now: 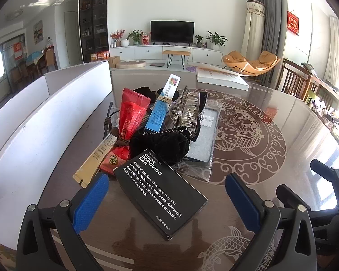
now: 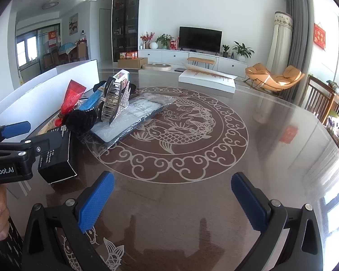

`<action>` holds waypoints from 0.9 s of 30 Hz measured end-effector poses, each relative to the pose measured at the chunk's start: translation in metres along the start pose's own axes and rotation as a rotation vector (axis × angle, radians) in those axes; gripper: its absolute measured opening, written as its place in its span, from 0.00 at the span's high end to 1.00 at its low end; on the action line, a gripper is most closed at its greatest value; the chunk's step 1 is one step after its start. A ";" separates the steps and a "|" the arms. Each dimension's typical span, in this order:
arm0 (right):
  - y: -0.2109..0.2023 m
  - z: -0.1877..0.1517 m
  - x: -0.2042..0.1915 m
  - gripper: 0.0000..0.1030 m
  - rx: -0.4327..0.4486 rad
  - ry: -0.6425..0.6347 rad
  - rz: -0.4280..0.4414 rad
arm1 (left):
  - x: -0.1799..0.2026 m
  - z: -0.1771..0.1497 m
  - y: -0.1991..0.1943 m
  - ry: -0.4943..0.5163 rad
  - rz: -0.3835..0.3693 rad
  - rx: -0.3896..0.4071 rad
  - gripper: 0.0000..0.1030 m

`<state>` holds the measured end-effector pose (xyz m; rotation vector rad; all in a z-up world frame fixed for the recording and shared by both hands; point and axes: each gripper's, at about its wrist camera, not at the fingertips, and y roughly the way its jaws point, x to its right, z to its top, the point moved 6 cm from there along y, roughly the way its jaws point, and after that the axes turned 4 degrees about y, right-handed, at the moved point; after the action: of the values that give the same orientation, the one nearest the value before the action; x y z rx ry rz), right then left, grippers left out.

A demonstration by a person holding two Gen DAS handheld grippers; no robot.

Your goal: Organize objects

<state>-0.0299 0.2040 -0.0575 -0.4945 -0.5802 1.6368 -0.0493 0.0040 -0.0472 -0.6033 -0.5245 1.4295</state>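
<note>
Sorting not yet begun: a heap of small goods waits beside a white box.

The black odor-removing-bar box lies nearest, fronting the heap (scrunchie, red sachet) on the glass table; left gripper brackets it, jaws wide, likely first pick; right gripper hovers empty, apart.

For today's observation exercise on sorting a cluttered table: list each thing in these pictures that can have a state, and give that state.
Left gripper: jaws wide open, empty.
Right gripper: jaws wide open, empty.
Black box: closed, flat on the table.
Red packet: sealed, propped in the pile.
Blue box: closed, rubber-banded, leaning.
Hair claw: resting on the pile.
Television: off.
</note>
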 end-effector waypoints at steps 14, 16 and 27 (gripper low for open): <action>0.011 -0.005 -0.011 0.00 -0.027 -0.040 0.008 | 0.005 -0.002 0.005 0.019 0.000 -0.022 0.00; 0.013 -0.006 -0.012 0.00 -0.036 -0.043 0.013 | 0.005 -0.002 0.007 0.017 -0.001 -0.028 0.00; 0.032 -0.012 -0.009 0.00 -0.131 -0.017 0.025 | 0.005 -0.004 0.010 0.011 -0.013 -0.044 0.00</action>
<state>-0.0457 0.1932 -0.0871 -0.5865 -0.7000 1.6347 -0.0537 0.0090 -0.0569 -0.6412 -0.5516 1.4047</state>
